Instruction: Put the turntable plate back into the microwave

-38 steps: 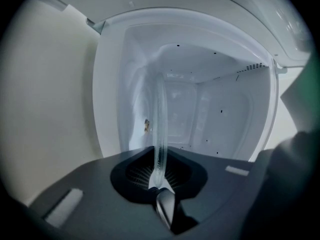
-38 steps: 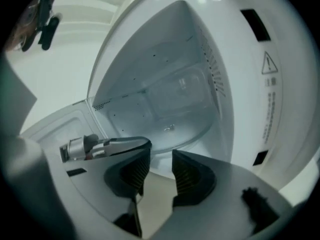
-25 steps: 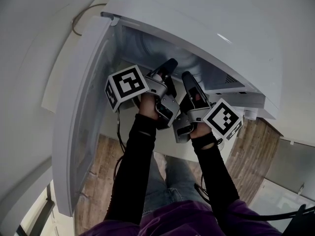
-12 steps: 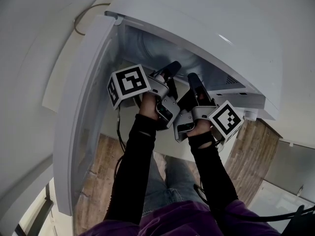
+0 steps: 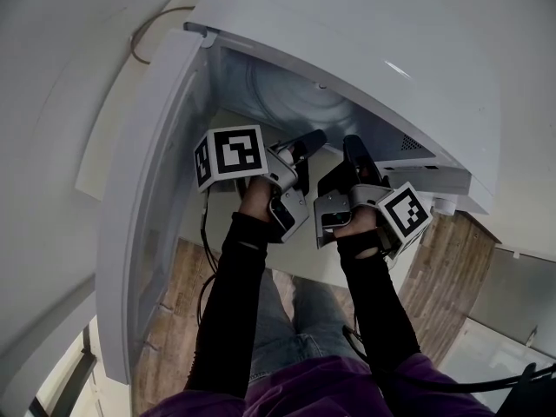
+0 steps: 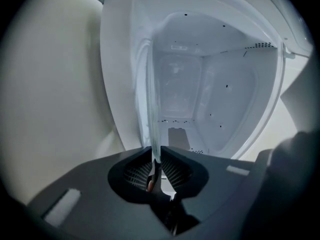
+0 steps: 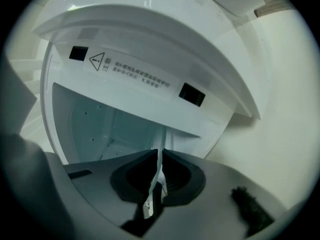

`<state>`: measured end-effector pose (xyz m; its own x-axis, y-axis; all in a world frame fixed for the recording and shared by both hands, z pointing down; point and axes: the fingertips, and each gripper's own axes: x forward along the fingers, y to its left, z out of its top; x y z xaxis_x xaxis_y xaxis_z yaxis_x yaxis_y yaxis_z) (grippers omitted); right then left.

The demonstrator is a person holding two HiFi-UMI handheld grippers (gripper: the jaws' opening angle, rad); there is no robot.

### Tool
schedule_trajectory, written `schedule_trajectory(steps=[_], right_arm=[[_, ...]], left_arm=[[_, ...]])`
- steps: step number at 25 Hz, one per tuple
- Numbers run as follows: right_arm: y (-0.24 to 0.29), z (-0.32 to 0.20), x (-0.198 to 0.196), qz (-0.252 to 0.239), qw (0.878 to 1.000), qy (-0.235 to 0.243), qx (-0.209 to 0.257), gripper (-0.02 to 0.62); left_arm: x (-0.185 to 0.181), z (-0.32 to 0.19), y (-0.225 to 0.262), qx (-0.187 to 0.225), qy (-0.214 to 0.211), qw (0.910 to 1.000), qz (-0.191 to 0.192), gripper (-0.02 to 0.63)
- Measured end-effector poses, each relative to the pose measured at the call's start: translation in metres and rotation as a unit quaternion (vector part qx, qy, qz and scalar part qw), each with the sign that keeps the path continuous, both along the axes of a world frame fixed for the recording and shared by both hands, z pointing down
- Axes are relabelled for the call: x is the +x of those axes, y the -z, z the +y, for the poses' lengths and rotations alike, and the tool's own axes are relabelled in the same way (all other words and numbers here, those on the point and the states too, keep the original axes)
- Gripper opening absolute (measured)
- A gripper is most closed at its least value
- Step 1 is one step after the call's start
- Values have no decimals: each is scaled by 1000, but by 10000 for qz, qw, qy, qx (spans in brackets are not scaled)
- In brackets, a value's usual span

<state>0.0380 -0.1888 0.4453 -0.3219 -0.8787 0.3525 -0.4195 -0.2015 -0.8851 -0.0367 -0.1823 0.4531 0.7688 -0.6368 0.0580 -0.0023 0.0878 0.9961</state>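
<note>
One turntable plate (image 6: 152, 99) of clear glass is held at the mouth of the one microwave (image 5: 365, 33), part way into the cavity (image 6: 210, 99). Both gripper views see it thin edge on. In the left gripper view its rim rises from the jaws as a pale, slightly bowed band and reaches toward the cavity's back wall. In the right gripper view only a short sliver of rim shows above the jaws. Being round, it has no long axis. Its flat faces lie against the pads of each gripper.

There are two grippers, side by side in the opening and both pointing inward. The left gripper (image 6: 155, 159) has its pads on the plate's rim with its jaws opening. The right gripper (image 7: 159, 160) has the rim between its pads, which press it, with its jaws closing.

The single door (image 5: 148, 224) stands swung open at the left. Two dark latch slots (image 7: 191, 94) and one triangle warning label (image 7: 98, 60) sit on the front frame. One cord (image 5: 143, 33) loops behind the microwave.
</note>
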Motion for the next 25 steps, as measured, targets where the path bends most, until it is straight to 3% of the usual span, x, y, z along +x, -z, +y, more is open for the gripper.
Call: schedule_trajectory(steps=[8, 13, 18, 21, 25], right_arm=[[0, -3, 5, 170, 9998, -81, 33, 35], [4, -9, 5, 195, 9995, -66, 241, 35], [5, -10, 10, 569, 9982, 18, 209, 37], [8, -14, 5, 677, 9967, 159, 429, 37], [13, -12, -4, 1282, 9884, 575, 584, 58]], left_arm=[[-13, 20, -4, -70, 514, 9986, 115, 75], [-29, 21, -15, -183, 910, 9949, -403, 3], [-24, 20, -13, -157, 862, 9957, -317, 3], [-21, 19, -16, -213, 882, 9953, -329, 3], [-20, 14, -19, -293, 960, 9944, -324, 2]])
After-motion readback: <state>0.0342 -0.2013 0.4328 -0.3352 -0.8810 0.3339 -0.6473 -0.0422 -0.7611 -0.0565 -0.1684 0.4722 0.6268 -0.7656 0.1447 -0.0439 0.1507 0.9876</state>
